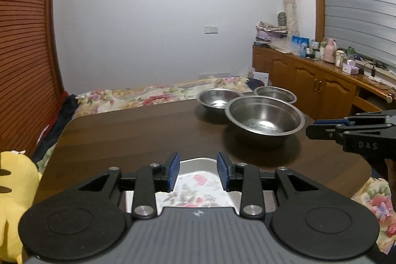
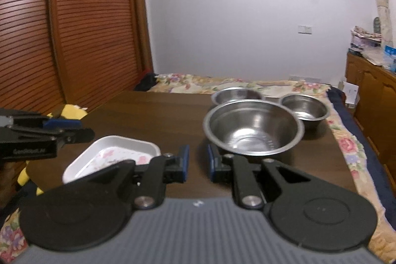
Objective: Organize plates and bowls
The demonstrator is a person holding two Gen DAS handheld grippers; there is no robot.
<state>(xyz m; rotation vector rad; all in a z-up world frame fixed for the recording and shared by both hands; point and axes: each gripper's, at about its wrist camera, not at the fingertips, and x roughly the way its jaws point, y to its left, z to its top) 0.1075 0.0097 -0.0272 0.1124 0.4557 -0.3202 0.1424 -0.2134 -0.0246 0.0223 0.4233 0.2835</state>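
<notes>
A large steel bowl (image 1: 264, 119) (image 2: 253, 131) stands on the dark wooden table (image 1: 138, 130), with two smaller steel bowls behind it, one to the left (image 1: 217, 98) (image 2: 236, 94) and one to the right (image 1: 276, 93) (image 2: 305, 107). A white floral plate (image 1: 198, 180) (image 2: 111, 157) lies at the near edge. My left gripper (image 1: 198, 171) is open above the plate, holding nothing. My right gripper (image 2: 198, 161) is open and empty, just short of the large bowl. It also shows at the right of the left wrist view (image 1: 321, 130).
A bed with a floral cover (image 1: 158, 93) lies behind the table. A wooden cabinet (image 1: 321, 81) with bottles and clutter runs along the right. A slatted wooden wardrobe (image 2: 74, 29) stands at the left. A yellow plush toy (image 1: 14, 189) sits by the table's left corner.
</notes>
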